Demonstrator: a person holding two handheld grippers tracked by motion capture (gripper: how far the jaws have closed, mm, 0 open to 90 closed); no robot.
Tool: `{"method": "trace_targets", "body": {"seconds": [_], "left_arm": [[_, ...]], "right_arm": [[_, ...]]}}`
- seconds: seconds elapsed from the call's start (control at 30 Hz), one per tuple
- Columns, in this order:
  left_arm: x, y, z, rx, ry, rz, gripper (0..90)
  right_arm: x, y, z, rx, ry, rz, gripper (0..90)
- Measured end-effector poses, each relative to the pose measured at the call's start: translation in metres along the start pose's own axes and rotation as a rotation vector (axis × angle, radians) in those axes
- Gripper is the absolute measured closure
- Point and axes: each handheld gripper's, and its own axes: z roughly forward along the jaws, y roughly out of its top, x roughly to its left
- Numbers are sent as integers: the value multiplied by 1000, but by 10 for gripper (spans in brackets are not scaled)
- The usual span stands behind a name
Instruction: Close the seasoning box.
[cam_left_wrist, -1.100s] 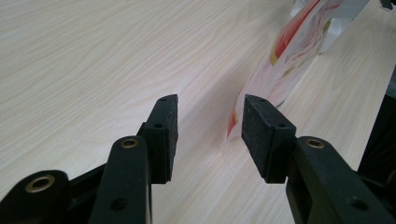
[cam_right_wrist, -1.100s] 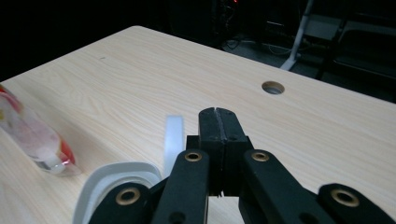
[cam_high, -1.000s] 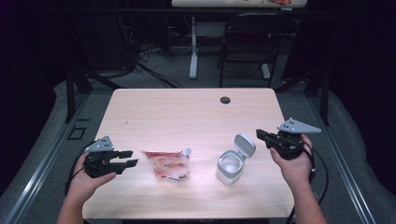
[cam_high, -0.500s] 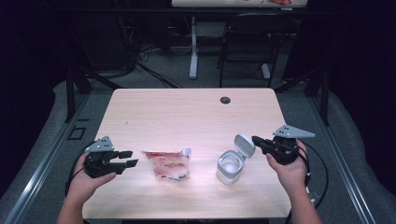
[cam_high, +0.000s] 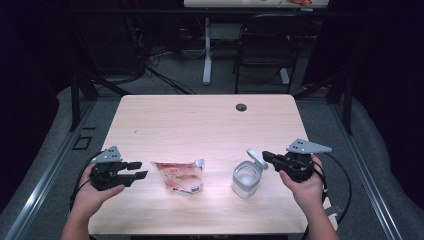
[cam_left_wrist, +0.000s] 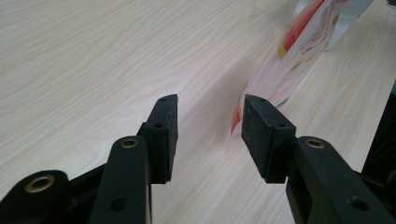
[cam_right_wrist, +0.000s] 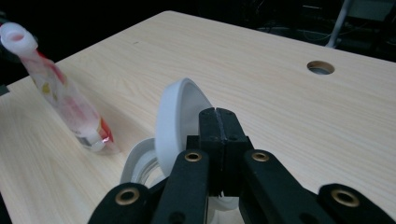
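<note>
Right now a person stands at the 6 o'clock edge of a pale wooden surface (cam_high: 200, 120), holding a two-fingered gripper in each hand. Two things lie on the near part of the surface: a red-and-white pouch (cam_high: 178, 176) with a white spout, toward 7 o'clock, and a small clear jar (cam_high: 246, 178) at about 5 o'clock, its white flip lid (cam_high: 255, 157) standing open.

By my reading, the step in hand is dealing with the lid. The right gripper (cam_high: 268, 156) comes in from 4 o'clock, held low and nearly level, its fingers (cam_right_wrist: 217, 122) pressed together with nothing between them and their tip at, or just beside, the upright lid. The next move probably calls for a gentle push on the lid, light enough not to tip the jar.

The left gripper (cam_high: 137, 170) hovers at 8 o'clock, level, pointing toward the pouch and just short of it. Its fingers (cam_left_wrist: 164, 128) stand apart and empty, with the pouch's near end lying just beyond them, ready to be gripped.
</note>
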Motion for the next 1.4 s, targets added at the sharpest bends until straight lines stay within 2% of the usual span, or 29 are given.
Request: {"method": "trace_targets", "body": {"seconds": [0.3,0.57,1.1,1.4], "left_arm": [[1,-1,-1,-6,7,-3,561],[3,-2,-1,-6,15,-12,559],[7,-6,-4,-10,43,-24,550],[8,-8,2,0,53,-36,547]], "right_arm": [[8,-13,10,18,25,9,900],[8,-19,4,8,-17,-9,900],[-11,-43,-6,16,-94,33,899],[-20,-59,-8,39,-121,57,887]]}}
